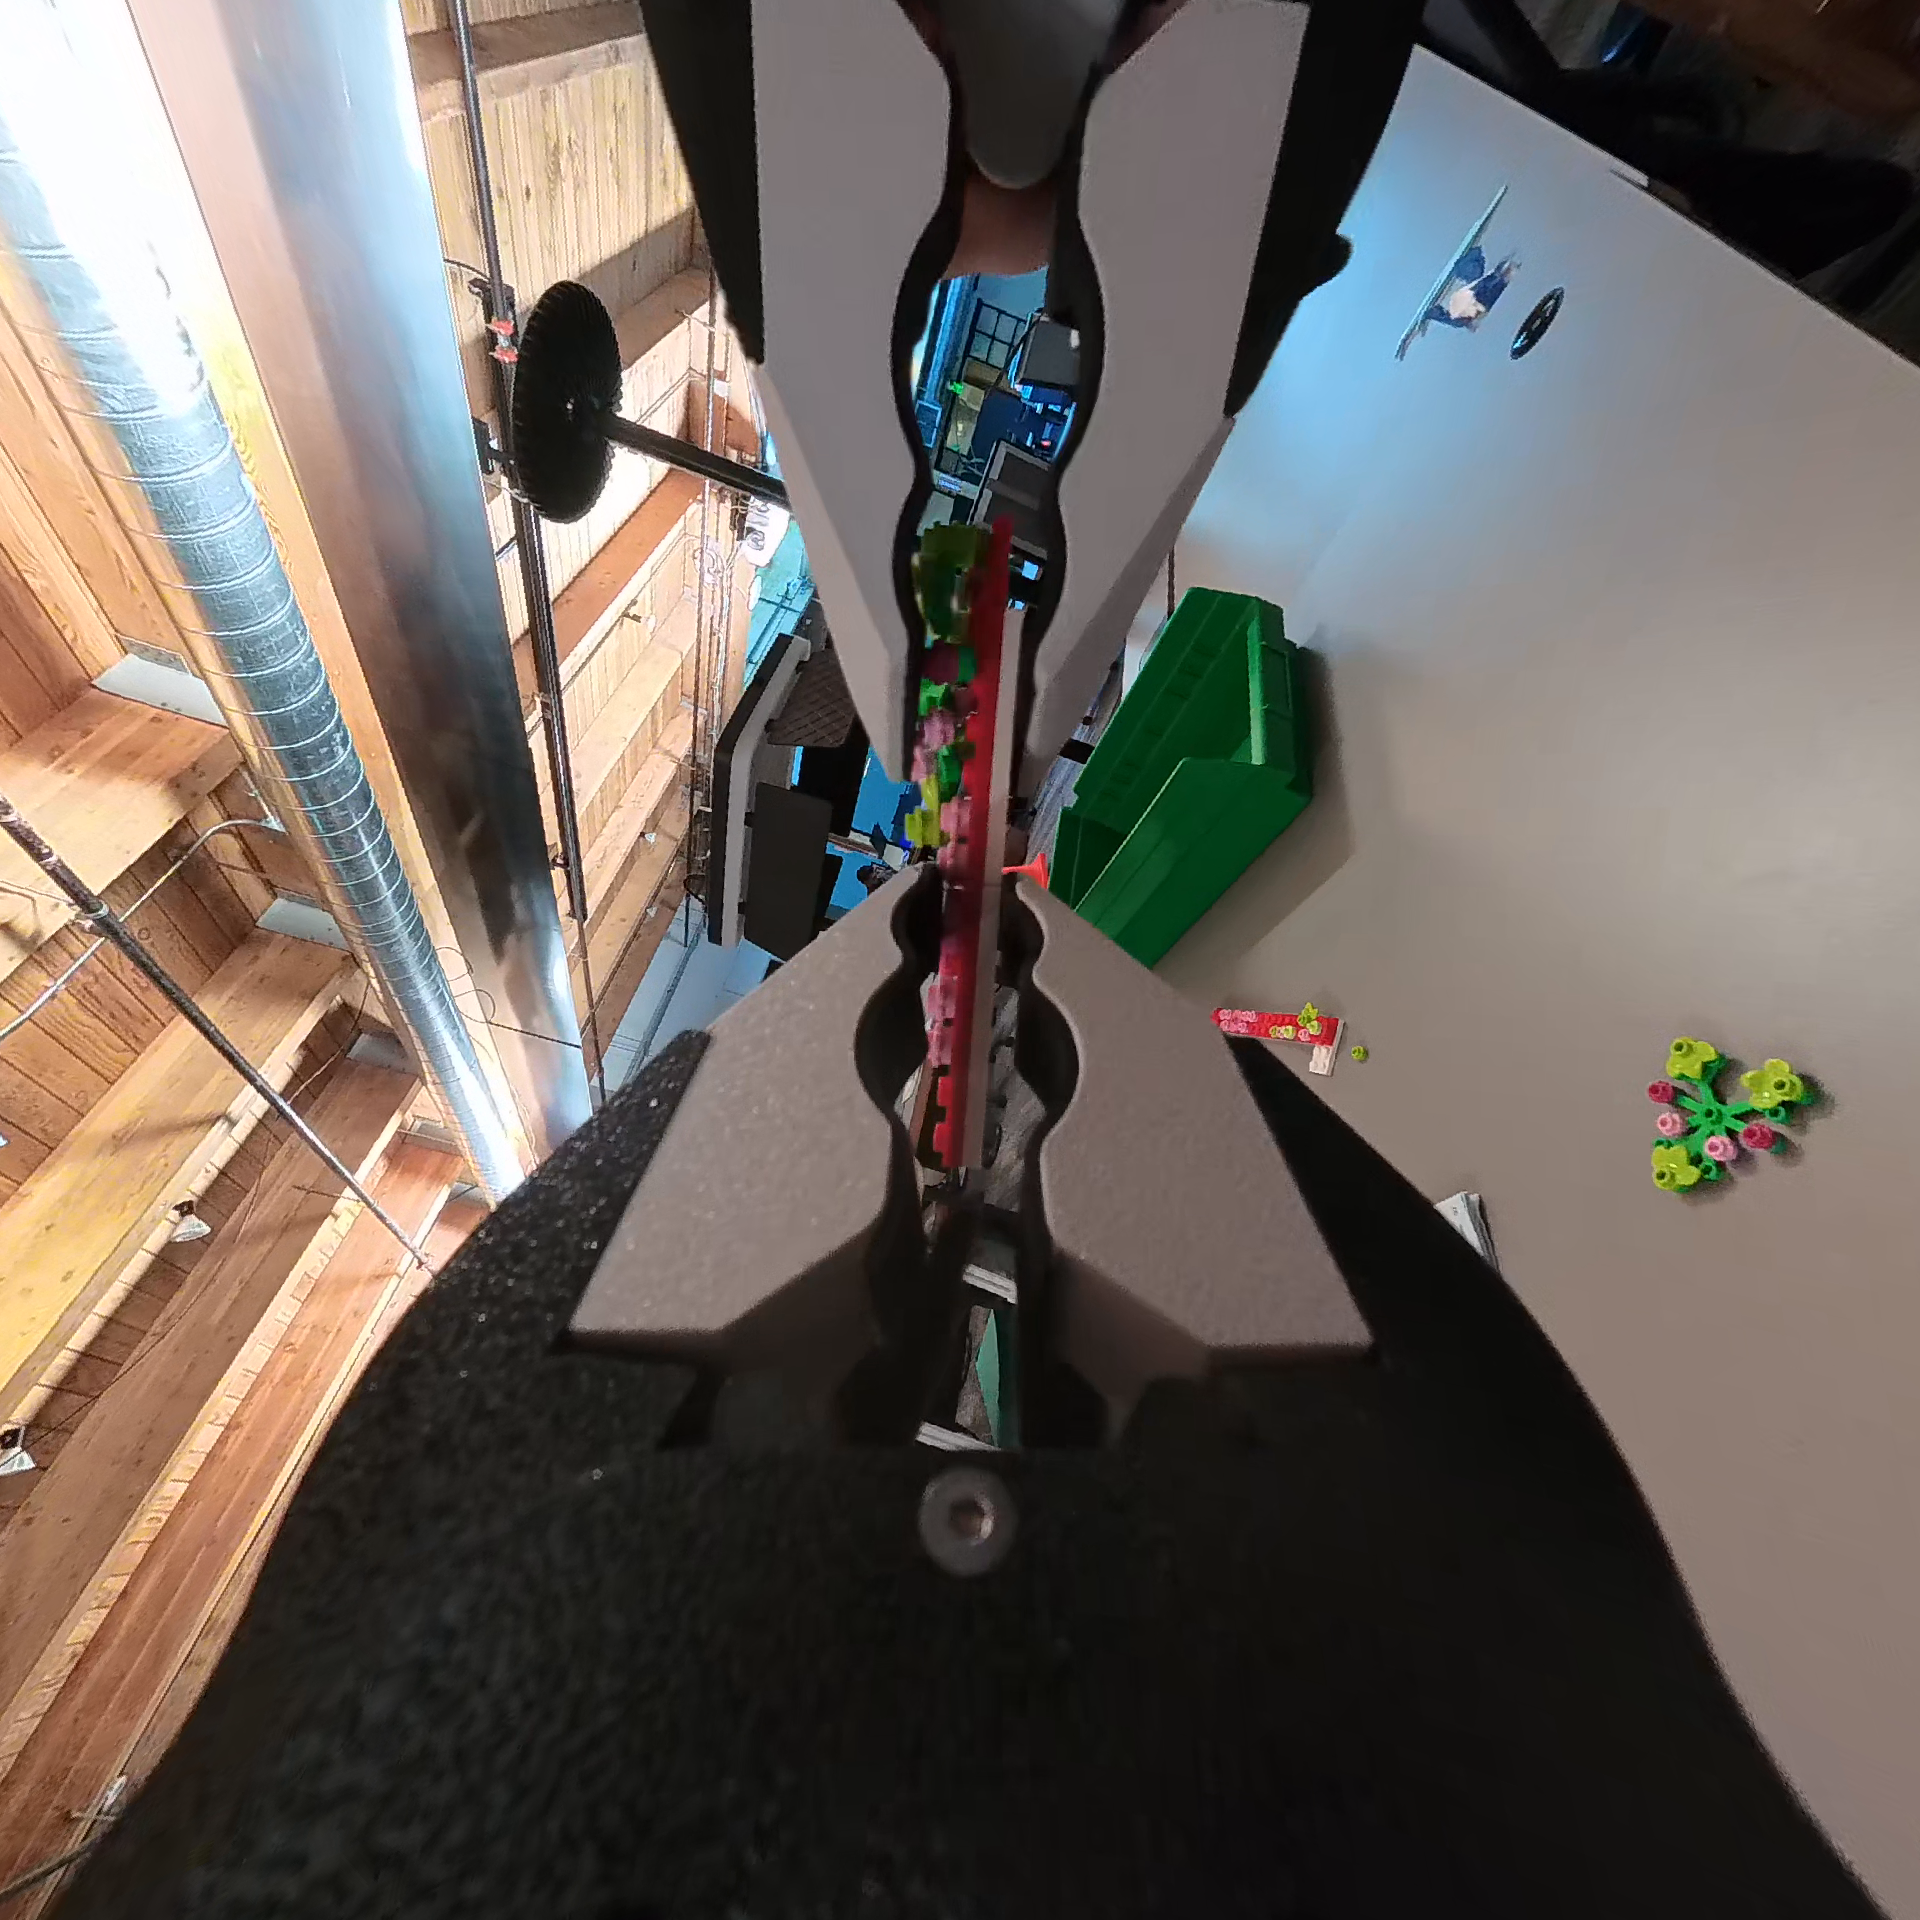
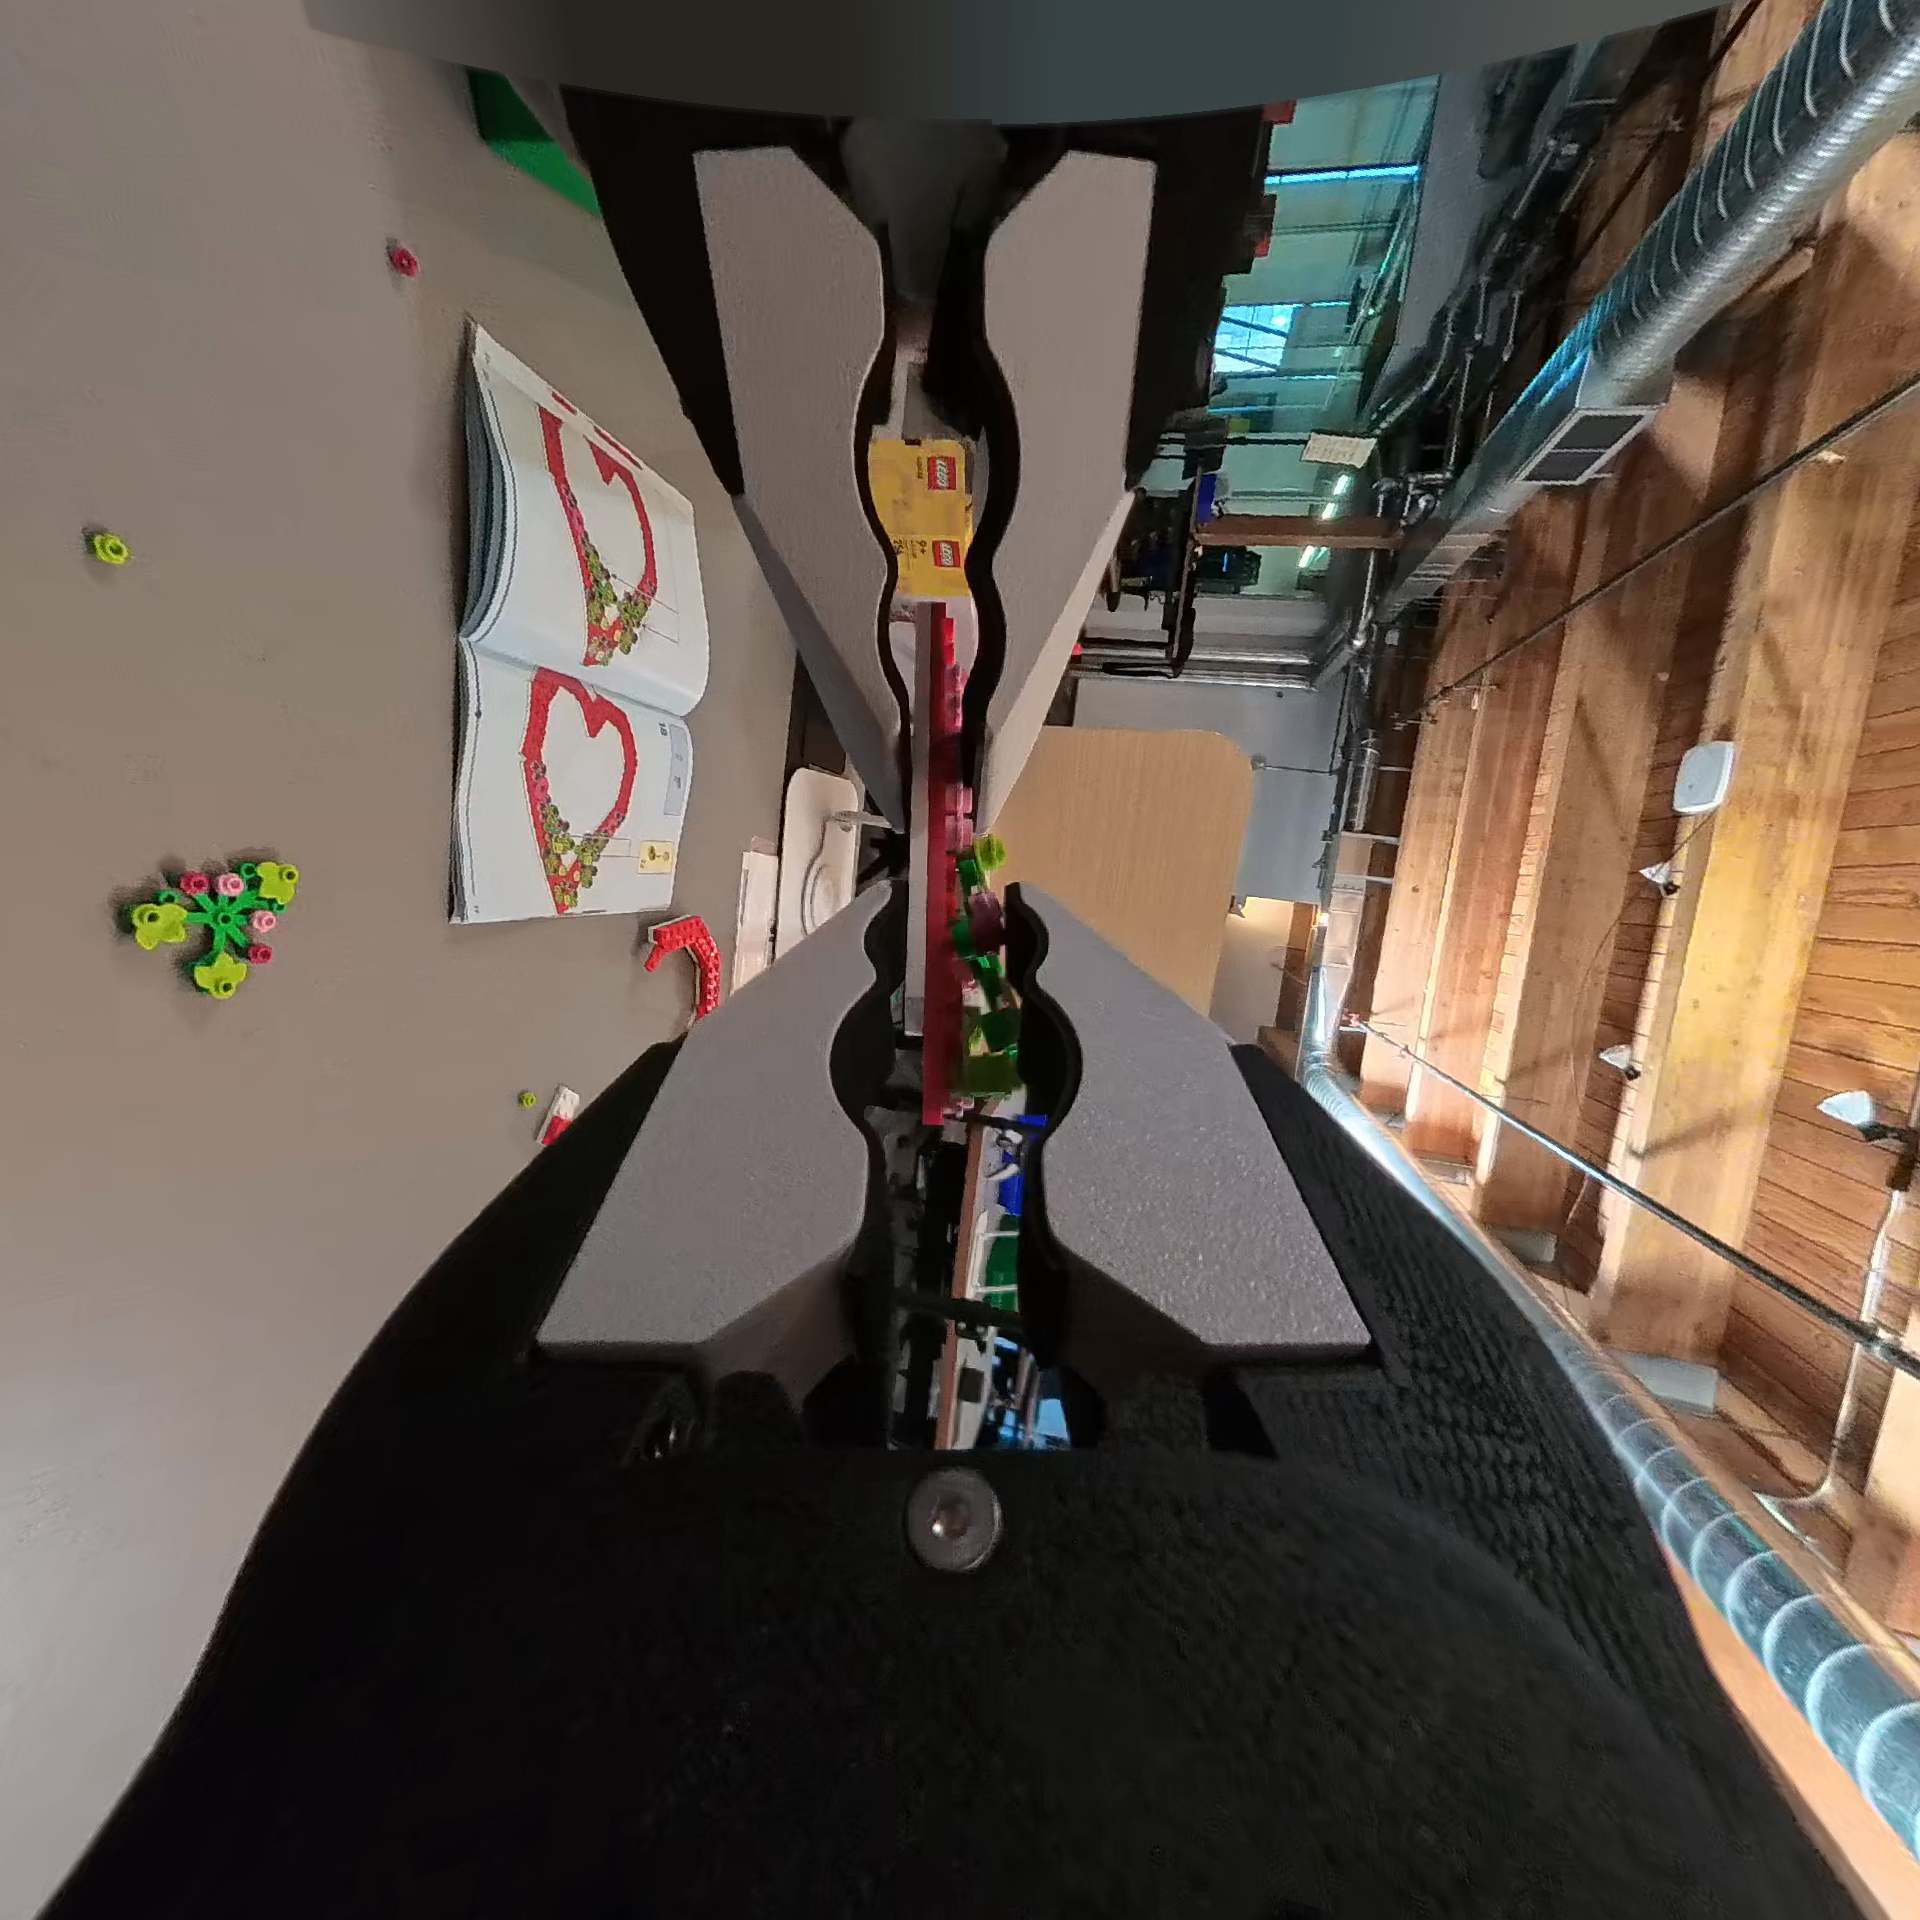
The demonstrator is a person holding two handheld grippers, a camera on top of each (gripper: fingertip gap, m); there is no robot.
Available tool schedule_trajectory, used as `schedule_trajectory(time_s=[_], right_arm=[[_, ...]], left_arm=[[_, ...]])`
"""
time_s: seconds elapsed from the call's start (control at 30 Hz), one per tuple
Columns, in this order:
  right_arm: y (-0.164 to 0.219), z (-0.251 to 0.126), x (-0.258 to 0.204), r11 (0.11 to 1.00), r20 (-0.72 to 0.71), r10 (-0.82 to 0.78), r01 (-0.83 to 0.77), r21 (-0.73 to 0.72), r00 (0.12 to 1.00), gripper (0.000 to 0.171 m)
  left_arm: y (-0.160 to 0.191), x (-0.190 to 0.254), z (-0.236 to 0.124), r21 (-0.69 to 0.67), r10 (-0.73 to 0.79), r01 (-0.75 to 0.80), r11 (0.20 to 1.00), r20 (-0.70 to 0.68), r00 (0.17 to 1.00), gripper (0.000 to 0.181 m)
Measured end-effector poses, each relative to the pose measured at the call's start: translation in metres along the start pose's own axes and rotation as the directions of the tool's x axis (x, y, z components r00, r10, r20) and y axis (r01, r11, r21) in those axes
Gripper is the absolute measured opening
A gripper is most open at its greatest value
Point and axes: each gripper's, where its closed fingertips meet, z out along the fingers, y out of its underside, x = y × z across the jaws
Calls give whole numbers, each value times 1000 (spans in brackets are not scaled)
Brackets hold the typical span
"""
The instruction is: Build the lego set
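Two grippers, left gripper [image 1: 961,883] & right gripper [image 2: 940,894], both clamped on one red heart assembly [image 1: 971,831], held edge-on above desk [image 1: 1558,831]. Risk, I judge: uneven squeeze or twist pops plates/flowers off. Flower cluster [image 2: 213,920] lies mid-desk.

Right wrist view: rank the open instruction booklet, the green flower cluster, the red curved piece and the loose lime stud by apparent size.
1. Open instruction booklet
2. Green flower cluster
3. Red curved piece, clearly smaller than the cluster
4. Loose lime stud

All lie on the table, so nearness barely skews this order.
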Motion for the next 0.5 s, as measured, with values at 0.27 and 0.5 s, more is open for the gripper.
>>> schedule_trajectory(time_s=[0.27, 0.5], right_arm=[[1, 1, 0, 999, 12, 51, -51, -6, 999, 16], [4, 1, 0, 998, 8, 57, -57, -17, 998, 23]], left_arm=[[2, -1, 1, -13, 16, -16, 1000, 11, 1000, 7], [3, 1, 3, -20, 53, -53, 998, 21, 998, 7]])
